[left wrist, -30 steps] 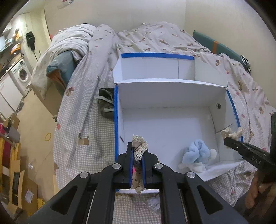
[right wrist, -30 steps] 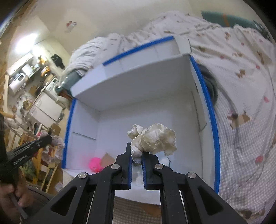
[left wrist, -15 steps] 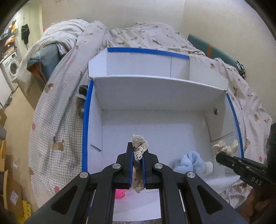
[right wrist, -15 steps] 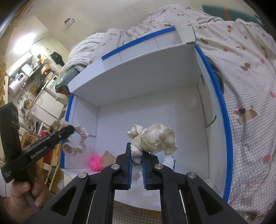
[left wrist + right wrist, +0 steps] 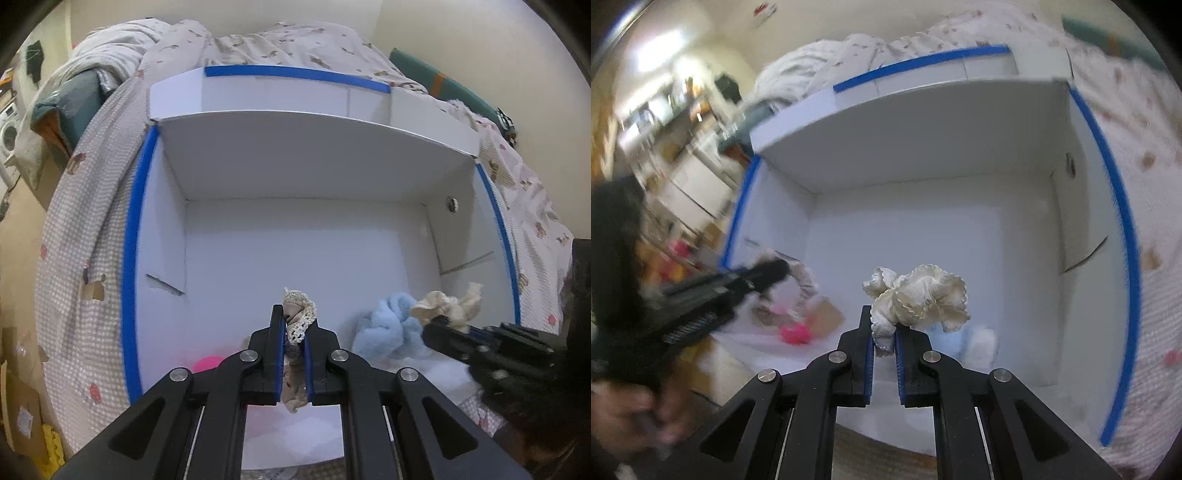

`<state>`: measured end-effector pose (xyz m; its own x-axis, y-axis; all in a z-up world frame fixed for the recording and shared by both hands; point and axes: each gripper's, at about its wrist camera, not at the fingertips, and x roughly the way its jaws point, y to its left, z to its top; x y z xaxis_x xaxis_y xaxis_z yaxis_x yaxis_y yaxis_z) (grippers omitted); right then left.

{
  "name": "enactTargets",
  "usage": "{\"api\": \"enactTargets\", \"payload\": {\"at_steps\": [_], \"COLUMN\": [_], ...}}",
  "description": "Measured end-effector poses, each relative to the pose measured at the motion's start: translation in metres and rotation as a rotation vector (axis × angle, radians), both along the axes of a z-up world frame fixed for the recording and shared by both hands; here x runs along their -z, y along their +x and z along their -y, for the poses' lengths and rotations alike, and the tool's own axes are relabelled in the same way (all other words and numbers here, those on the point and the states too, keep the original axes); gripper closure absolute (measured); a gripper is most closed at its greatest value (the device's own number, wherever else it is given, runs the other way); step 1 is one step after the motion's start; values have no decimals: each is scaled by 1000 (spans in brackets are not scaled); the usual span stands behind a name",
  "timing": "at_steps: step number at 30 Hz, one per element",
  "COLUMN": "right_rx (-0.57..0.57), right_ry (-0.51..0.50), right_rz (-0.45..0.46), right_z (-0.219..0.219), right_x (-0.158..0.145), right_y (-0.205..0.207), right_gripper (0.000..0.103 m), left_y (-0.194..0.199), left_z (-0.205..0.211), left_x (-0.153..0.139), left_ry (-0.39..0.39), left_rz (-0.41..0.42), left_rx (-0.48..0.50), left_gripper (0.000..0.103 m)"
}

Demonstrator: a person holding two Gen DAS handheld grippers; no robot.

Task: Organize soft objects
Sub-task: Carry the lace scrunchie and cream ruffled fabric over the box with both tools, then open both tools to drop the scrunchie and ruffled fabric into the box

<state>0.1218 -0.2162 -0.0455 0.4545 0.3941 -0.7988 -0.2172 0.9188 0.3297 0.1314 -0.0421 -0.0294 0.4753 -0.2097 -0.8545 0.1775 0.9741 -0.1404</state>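
Observation:
A white box with blue tape on its rim (image 5: 133,236) lies open on the bed; it also shows in the right wrist view (image 5: 1123,206). My left gripper (image 5: 293,325) is shut on a beige lace scrunchie (image 5: 301,317) over the box's near left part. My right gripper (image 5: 884,325) is shut on a cream ruffled scrunchie (image 5: 919,295) over the box's near right part. In the left wrist view the right gripper (image 5: 432,325) shows with the cream scrunchie (image 5: 450,304). In the right wrist view the left gripper (image 5: 779,267) is blurred. A light blue fluffy scrunchie (image 5: 388,328) and a pink item (image 5: 207,363) lie in the box.
The box's raised flap (image 5: 314,147) stands at the far side. A checked bedspread with dog prints (image 5: 77,229) surrounds the box. A rumpled duvet (image 5: 110,44) lies at the head of the bed. A brown cardboard piece (image 5: 827,314) lies beside the pink item.
Both grippers have moved forward and down over the box, each still holding its scrunchie. The box fills more of both views, and the left gripper is blurred with motion.

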Motion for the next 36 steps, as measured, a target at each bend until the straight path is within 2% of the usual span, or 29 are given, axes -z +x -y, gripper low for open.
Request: {"api": "enactTargets", "payload": {"at_steps": [1, 2, 4, 6, 9, 12, 14, 15, 16, 18, 21, 24, 30, 31, 33, 34, 35, 36], "right_rx": [-14, -28, -36, -41, -36, -34, -34, -35, -36, -37, -36, -32, -5, -9, -13, -11, -1, 9], "right_ry": [-55, -67, -56, -70, -58, -53, -54, -58, -61, -65, -63, -44, -167, -178, -203, -213, -224, -237], "right_rz": [14, 12, 2, 6, 0, 1, 3, 4, 4, 0, -1, 9, 85, 101, 124, 135, 154, 175], "right_z": [-6, -10, -12, -13, -11, -9, -9, -8, -9, -10, -10, -9, -13, -14, -17, -19, -19, -19], "right_x": [0, 1, 3, 4, 5, 4, 3, 4, 5, 6, 6, 4, -3, -5, -8, -9, -10, -13], "right_y": [-1, -2, -2, -2, 1, 2, -1, -1, -1, -1, -2, -2, -8, -9, -12, -13, -14, -16], "right_gripper": [92, 92, 92, 92, 92, 92, 92, 92, 92, 92, 92, 92, 89, 83, 56, 25, 19, 19], "left_y": [-1, -2, -5, -7, -6, -3, -2, -2, -2, -2, -5, -4, -1, -1, -3, -3, -3, -3], "left_z": [1, 3, 9, 14, 14, 10, 9, 8, 7, 4, 1, 3, -1, -1, -2, -2, -2, -2], "left_x": [-1, -1, -4, -4, -2, 1, 4, 6, 7, 7, 2, 1, 4, 4, 4, 4, 4, 4], "left_ry": [-12, -24, -42, -17, 13, 0, 4, 2, -6, -27, -13, 37, 99, 115, 130, 134, 140, 144], "left_rz": [-3, -5, 6, 19, 20, 3, -11, -21, -28, -30, 12, 27, 32, 34, 43, 47, 50, 52], "left_rx": [7, 18, 51, 65, 45, 31, 20, 18, 17, 6, -16, -16, -54, -60, -61, -58, -57, -56], "left_gripper": [95, 95, 95, 95, 95, 93, 85, 74, 58, 39, 36, 36, 36, 36, 36, 36, 36, 36]}}
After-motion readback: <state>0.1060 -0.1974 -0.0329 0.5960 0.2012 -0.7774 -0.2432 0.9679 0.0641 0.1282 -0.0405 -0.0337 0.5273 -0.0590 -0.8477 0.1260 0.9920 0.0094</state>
